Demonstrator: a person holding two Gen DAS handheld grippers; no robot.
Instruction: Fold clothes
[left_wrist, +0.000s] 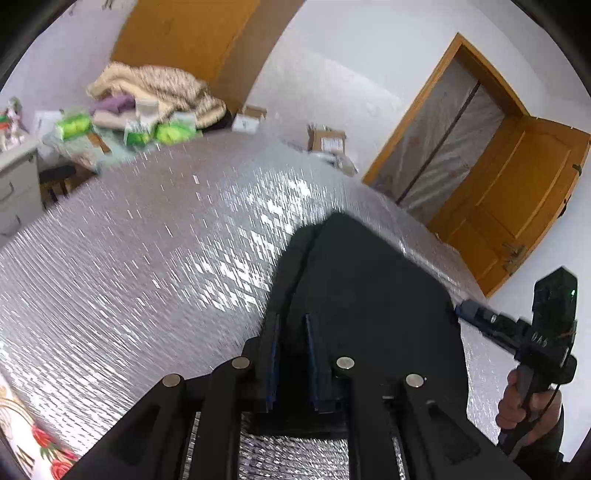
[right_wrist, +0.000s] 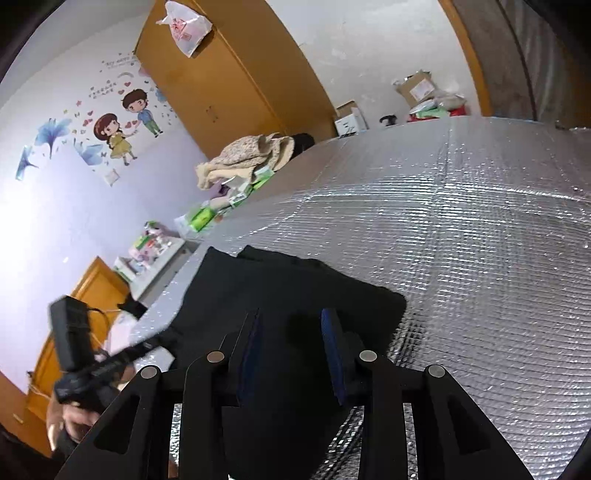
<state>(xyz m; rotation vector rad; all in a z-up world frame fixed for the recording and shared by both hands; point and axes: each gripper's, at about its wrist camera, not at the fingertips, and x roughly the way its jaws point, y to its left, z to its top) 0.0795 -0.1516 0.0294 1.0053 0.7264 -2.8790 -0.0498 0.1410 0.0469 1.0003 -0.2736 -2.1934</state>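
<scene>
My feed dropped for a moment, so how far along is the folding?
Done: the black garment lies compact on the silver mat, apparently already folded over. In hand: both grippers, left and right, sit over its near edge, fingers parted. Left: any final fold.

A silver bubble-foil mat (left_wrist: 147, 240) covers the tabletop; a black garment (right_wrist: 288, 288) lies on it, under both tongs.
</scene>
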